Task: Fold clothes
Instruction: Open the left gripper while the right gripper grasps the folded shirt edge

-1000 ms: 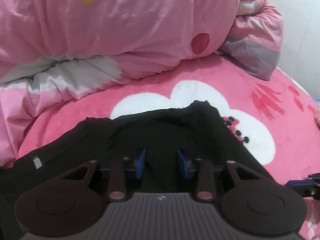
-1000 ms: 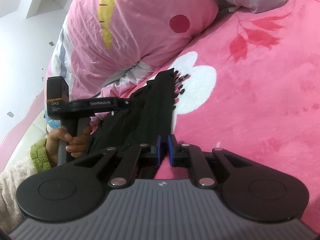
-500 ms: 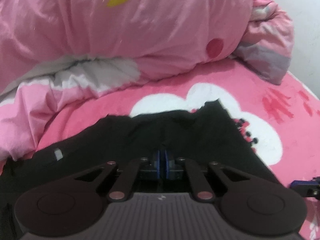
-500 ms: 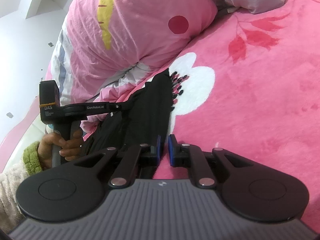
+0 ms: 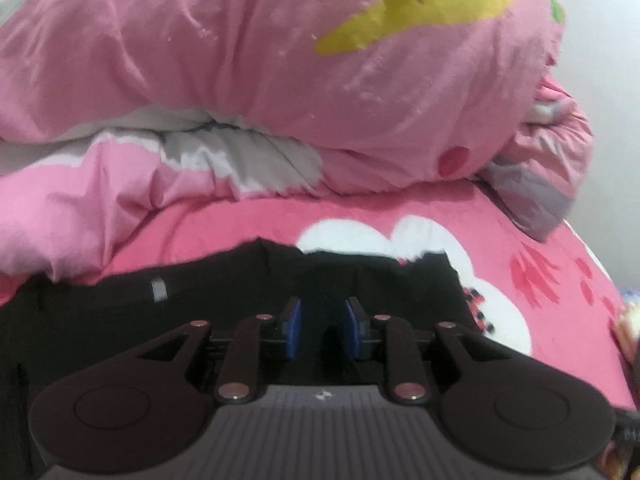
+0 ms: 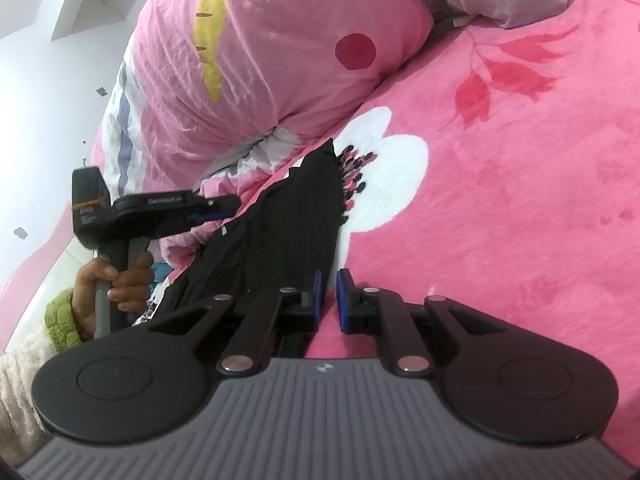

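A black garment [image 5: 240,288] lies flat on the pink bed, a small white tag [image 5: 159,289] on its left part. My left gripper [image 5: 323,328] hovers over it, open, blue pads apart with only black cloth showing beneath the gap. In the right wrist view the garment [image 6: 288,232] runs away from me as a long folded strip. My right gripper [image 6: 329,294] sits at its near right edge, narrowly open, pink bed showing between the pads. The left gripper [image 6: 224,206] is held by a hand [image 6: 120,280] above the strip's left side.
A bulky pink quilt with a carrot print [image 5: 280,60] is piled just behind the garment. The pink blanket with a white flower [image 6: 520,200] spreads to the right. A white wall [image 5: 608,80] bounds the bed's far right. A green cuff [image 6: 60,316] shows at lower left.
My left gripper was open a second ago, shut half a second ago, and now stands open again, raised a little. The right gripper has barely moved.
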Tool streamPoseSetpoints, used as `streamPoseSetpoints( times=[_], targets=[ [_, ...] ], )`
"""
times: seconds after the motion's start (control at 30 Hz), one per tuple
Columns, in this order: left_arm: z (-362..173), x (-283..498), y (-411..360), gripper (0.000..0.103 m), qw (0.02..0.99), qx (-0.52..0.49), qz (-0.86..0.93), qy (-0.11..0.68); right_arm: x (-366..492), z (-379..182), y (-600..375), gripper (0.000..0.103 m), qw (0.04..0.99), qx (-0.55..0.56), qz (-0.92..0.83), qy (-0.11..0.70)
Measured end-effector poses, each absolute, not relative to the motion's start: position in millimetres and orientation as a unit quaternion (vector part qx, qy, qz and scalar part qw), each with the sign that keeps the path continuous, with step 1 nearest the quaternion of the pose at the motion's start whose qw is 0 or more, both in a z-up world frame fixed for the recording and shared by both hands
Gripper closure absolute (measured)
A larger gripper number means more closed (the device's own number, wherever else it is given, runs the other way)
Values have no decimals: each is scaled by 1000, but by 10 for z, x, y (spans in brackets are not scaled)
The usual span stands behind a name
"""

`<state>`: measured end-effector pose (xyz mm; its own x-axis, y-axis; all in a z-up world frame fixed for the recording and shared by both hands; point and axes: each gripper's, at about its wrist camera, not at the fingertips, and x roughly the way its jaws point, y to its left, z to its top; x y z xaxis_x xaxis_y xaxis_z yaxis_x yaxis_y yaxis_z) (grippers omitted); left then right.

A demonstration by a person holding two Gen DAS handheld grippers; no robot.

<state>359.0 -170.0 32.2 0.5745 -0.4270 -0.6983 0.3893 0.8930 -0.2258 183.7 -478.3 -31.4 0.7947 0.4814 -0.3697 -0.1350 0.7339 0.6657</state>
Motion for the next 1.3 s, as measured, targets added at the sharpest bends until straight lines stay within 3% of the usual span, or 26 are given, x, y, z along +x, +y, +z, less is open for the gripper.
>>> streamPoseSetpoints(
  times=[0.2,0.43,0.63,0.8,0.87,0.97,1.3],
  targets=[
    [268,3082,-1870,67,895,13,-293,336,1952,-311,-4832,90,884,339,159,280],
    [70,2685,-2305,64,884,88,-355,290,2558,9,-4630,68,905,288,165,266],
    [-156,2606,-2347,62,876,108,-359,303,3484,-41,-4431,66,900,268,134,318],
    [-182,2672,-2271,61,872,71,-368,313,3643,-155,-4441,71,894,282,147,315],
    [-193,2699,-2241,61,871,56,-372,317,3608,-178,-4472,85,889,291,160,314],
    [-208,2739,-2196,61,867,34,-377,323,3564,-236,-4496,97,885,301,169,313],
    [-227,2780,-2195,59,864,25,-381,328,3496,21,-4489,102,927,249,125,251]
  ],
)
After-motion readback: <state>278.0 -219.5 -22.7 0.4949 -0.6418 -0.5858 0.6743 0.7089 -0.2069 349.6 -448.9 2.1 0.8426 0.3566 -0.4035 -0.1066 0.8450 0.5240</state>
